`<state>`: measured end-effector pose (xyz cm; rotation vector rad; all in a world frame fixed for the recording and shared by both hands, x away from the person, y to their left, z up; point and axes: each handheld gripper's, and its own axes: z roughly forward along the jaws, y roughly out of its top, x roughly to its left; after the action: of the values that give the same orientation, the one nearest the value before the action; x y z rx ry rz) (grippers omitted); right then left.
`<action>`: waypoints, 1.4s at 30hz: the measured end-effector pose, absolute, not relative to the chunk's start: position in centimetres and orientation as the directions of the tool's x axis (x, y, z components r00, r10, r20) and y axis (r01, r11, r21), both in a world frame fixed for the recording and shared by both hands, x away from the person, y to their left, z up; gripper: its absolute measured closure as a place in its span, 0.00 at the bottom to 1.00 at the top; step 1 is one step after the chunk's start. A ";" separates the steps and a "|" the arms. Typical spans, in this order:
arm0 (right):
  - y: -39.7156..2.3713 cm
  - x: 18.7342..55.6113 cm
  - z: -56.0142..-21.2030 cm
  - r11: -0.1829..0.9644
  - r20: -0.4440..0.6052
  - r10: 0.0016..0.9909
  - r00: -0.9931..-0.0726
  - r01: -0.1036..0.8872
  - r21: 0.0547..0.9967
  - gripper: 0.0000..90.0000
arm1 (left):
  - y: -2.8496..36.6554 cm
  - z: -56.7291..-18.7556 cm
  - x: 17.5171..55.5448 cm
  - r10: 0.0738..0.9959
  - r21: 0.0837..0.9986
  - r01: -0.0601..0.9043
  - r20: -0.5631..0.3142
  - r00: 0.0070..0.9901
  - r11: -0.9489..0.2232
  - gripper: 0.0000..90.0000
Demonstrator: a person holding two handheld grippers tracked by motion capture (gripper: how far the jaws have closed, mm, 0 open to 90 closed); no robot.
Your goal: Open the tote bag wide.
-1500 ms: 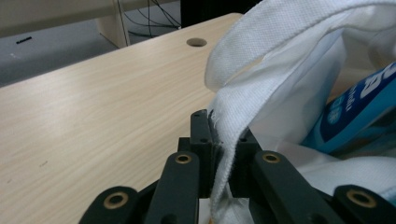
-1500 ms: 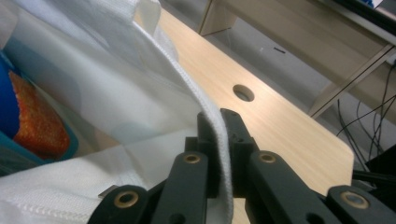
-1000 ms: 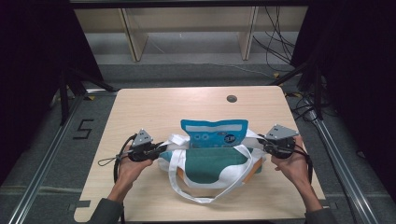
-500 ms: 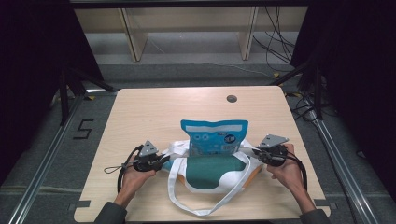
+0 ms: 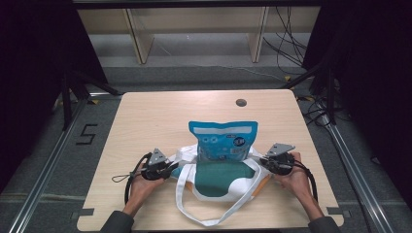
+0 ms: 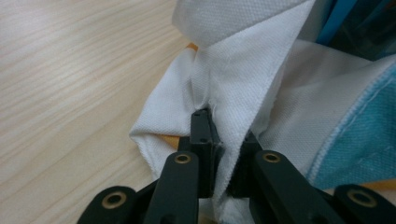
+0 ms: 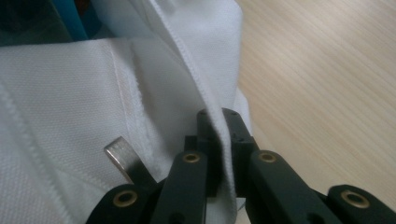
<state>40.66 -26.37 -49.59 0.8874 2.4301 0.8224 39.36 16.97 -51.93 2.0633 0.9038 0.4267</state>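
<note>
1. On the left side of the tabletop (image 5: 145,116), the left gripper (image 5: 171,168) lies low, held in the person's left hand (image 5: 142,178).
2. Its fingers (image 6: 201,140) are pinched tight on the white edge of the bag (image 5: 218,177). In the left gripper view the cloth (image 6: 243,93) is squeezed between them.
3. In the middle, near the front edge, the bag lies flat. It is white and green inside, and its mouth is pulled wide to both sides.
4. A blue pouch (image 5: 222,141) sticks out of the bag's far end, partly inside it.
5. A long white strap (image 5: 214,218) loops from the bag toward the person.
6. On the right, the right gripper (image 5: 263,161) is in the right hand (image 5: 291,177).
7. Its fingers (image 7: 236,135) are pinched on the bag's other white edge (image 7: 187,65).
8. Far back, a small dark hole (image 5: 241,102) sits in the wood.
</note>
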 end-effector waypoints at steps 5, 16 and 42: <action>-26.6 40.6 -49.3 0.597 -0.172 0.710 -0.683 0.454 0.661 0.83 | 17.5 -51.0 39.0 0.730 0.785 0.483 -0.056 0.681 -0.389 0.72; -28.5 39.2 -42.5 0.386 -0.034 0.784 -0.619 0.445 0.808 0.55 | 18.0 -46.6 38.6 0.785 0.839 0.472 -0.093 0.613 -0.270 0.36; -22.1 36.5 -41.6 0.519 0.053 0.475 -0.879 0.328 0.789 0.65 | 12.1 -44.8 42.7 0.633 0.852 0.365 -0.052 0.772 -0.376 0.64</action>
<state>36.48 -22.13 -41.61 0.6899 2.5870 1.2896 42.71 12.08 -44.83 2.0039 0.7496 0.3509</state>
